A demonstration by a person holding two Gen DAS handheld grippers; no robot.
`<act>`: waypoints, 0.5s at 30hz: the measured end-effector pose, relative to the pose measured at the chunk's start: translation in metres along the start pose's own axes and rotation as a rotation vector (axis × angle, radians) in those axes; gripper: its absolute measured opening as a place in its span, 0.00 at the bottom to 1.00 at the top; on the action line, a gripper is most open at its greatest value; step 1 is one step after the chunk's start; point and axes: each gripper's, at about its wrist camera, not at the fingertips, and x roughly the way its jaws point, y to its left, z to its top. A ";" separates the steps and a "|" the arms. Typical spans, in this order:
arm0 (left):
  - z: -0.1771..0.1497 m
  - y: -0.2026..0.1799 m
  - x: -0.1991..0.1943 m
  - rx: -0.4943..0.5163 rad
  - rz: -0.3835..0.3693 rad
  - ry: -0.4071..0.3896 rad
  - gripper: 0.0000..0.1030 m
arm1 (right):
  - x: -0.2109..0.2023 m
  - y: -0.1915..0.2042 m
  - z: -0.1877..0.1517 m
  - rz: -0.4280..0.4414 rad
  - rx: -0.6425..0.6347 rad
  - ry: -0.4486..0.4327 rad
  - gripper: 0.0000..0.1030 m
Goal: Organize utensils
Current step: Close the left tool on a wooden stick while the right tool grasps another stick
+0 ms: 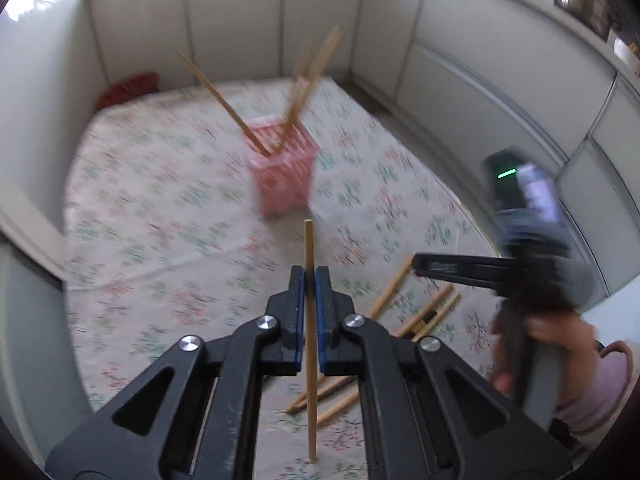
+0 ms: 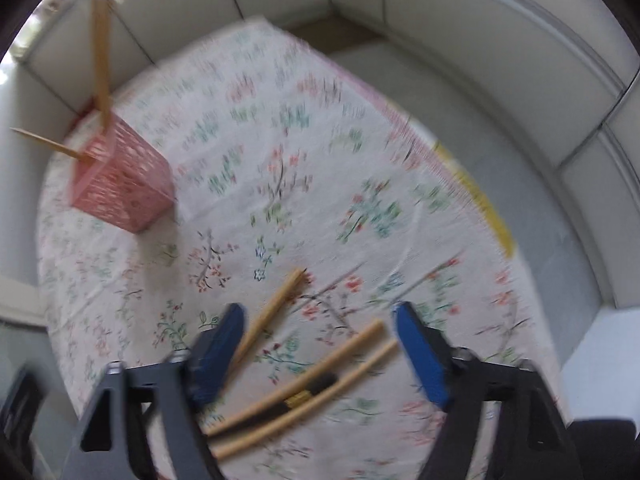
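My left gripper point(image 1: 309, 276) is shut on a bamboo chopstick point(image 1: 310, 344) that stands upright between its blue pads, above the floral tablecloth. Ahead stands a pink lattice holder point(image 1: 285, 168) with three chopsticks point(image 1: 298, 92) leaning out of it. Several loose chopsticks point(image 1: 424, 316) lie on the cloth to the right, under my right gripper point(image 1: 418, 266), which a hand carries. In the right wrist view my right gripper point(image 2: 318, 322) hangs open over the loose chopsticks point(image 2: 340, 354), one with a dark band point(image 2: 316, 386). Its pads touch none of them. The pink holder point(image 2: 124, 184) is far left.
The floral tablecloth point(image 2: 304, 168) covers the table, with a yellow strip point(image 2: 480, 204) along its right edge. White cabinet fronts point(image 1: 500, 92) surround the table closely. A red object point(image 1: 126, 88) lies at the far left corner. A person's pink sleeve point(image 1: 604, 384) is at the right.
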 end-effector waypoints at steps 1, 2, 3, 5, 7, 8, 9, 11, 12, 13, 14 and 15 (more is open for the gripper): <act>-0.003 0.006 -0.008 -0.012 0.004 -0.016 0.06 | 0.009 0.004 0.001 -0.012 0.019 0.033 0.59; -0.006 0.012 -0.016 -0.024 0.002 -0.033 0.06 | 0.017 0.008 0.000 -0.024 0.037 0.053 0.57; -0.009 0.014 -0.017 -0.032 0.000 -0.040 0.06 | 0.020 0.011 0.000 -0.032 0.042 0.058 0.57; -0.012 0.017 -0.022 -0.047 -0.001 -0.047 0.06 | 0.031 0.021 -0.003 -0.045 0.052 0.089 0.57; -0.014 0.021 -0.027 -0.066 -0.001 -0.065 0.06 | 0.034 0.031 -0.004 -0.073 0.050 0.074 0.58; -0.015 0.023 -0.030 -0.078 -0.003 -0.077 0.06 | 0.036 0.037 -0.005 -0.086 0.040 0.075 0.56; -0.016 0.025 -0.033 -0.085 -0.007 -0.082 0.06 | 0.037 0.040 -0.005 -0.101 0.037 0.071 0.56; -0.017 0.027 -0.035 -0.098 -0.005 -0.090 0.06 | 0.035 0.046 -0.007 -0.120 0.034 0.041 0.48; -0.017 0.028 -0.036 -0.104 -0.005 -0.093 0.06 | 0.034 0.048 -0.009 -0.117 0.023 0.025 0.34; -0.018 0.028 -0.038 -0.107 -0.004 -0.095 0.06 | 0.032 0.050 -0.010 -0.110 0.001 0.011 0.23; -0.017 0.029 -0.039 -0.111 0.000 -0.099 0.06 | 0.032 0.049 -0.012 -0.096 -0.006 0.005 0.16; -0.017 0.029 -0.041 -0.117 0.001 -0.104 0.06 | 0.030 0.046 -0.014 -0.056 0.001 -0.009 0.14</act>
